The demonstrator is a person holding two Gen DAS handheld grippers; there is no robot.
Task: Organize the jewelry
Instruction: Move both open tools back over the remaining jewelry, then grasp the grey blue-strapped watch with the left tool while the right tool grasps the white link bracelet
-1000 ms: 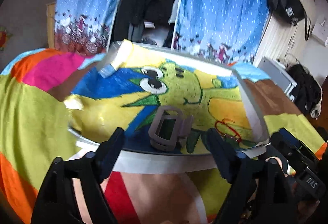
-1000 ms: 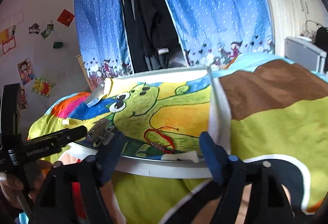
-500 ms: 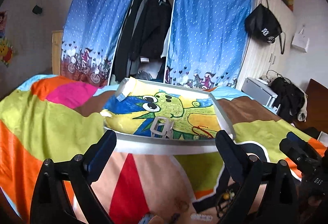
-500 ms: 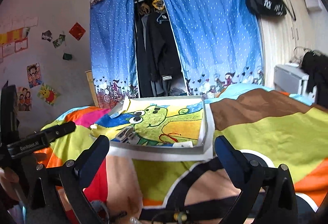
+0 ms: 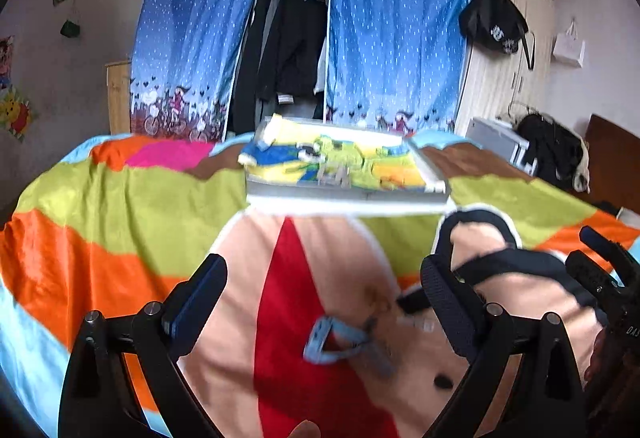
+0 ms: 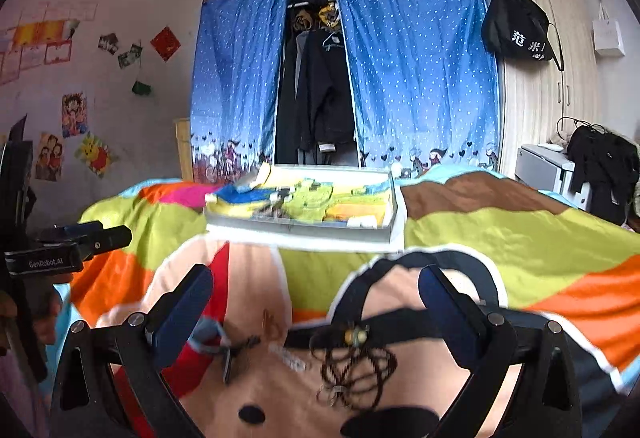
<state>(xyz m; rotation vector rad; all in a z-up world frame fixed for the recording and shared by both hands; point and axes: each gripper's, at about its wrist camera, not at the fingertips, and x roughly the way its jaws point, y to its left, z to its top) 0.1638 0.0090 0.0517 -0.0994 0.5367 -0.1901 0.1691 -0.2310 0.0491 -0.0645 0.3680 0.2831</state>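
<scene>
Meanwhile, poised wide open above loose jewelry on the bedspread (image 5: 120, 197): left gripper (image 5: 324, 302) over a blue hair clip (image 5: 334, 342), right gripper (image 6: 316, 302) over a dark beaded necklace (image 6: 354, 366). Farther off, the tray (image 6: 296, 228) already holding pieces, apparently the collecting spot.

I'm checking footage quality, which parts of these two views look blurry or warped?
Left wrist view: the blue strap near the left gripper is motion-smeared, and the tray is soft. Right wrist view: the dark beaded necklace is fairly sharp; fisheye bends the wardrobe.

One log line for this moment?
left gripper: open, empty | right gripper: open, above dark necklace | blue strap: on blanket | tray: beyond
</scene>
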